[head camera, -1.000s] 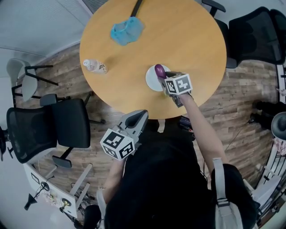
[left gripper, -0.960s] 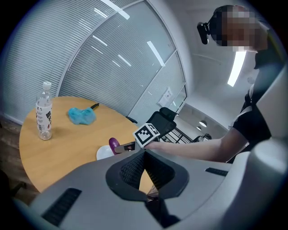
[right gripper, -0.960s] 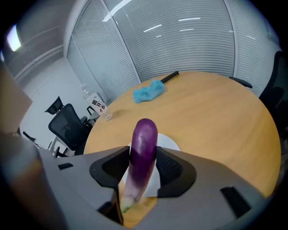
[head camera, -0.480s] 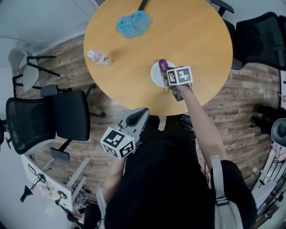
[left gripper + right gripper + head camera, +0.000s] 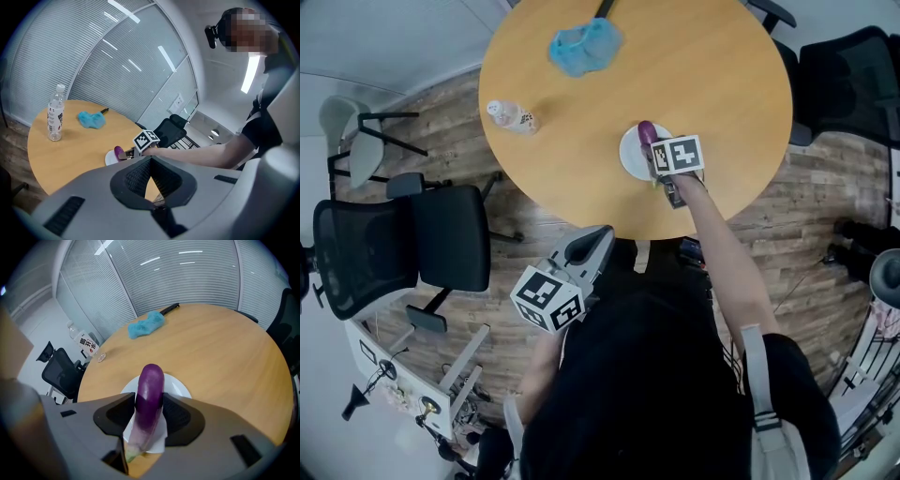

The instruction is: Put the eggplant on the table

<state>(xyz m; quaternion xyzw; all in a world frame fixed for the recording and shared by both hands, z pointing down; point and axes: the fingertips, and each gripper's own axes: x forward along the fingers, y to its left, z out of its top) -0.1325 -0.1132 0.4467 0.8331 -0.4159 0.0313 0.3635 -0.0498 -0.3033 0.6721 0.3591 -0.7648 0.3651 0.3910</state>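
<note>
One glossy purple eggplant (image 5: 151, 380), paling toward its green stem, stood clamped in the right gripper (image 5: 149, 405). One white plate (image 5: 181, 388) lay just beneath it. The left gripper (image 5: 151, 177) was closed and empty.

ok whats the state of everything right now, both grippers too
eggplant: gripped between the right gripper's jaws, above the plate; contact with the plate unclear
right gripper: shut on the eggplant
left gripper: shut, empty, held off the table edge
plate: flat on the table, under the eggplant
bottle: upright on the table, cap on
blue cloth: bunched up on the table
</note>
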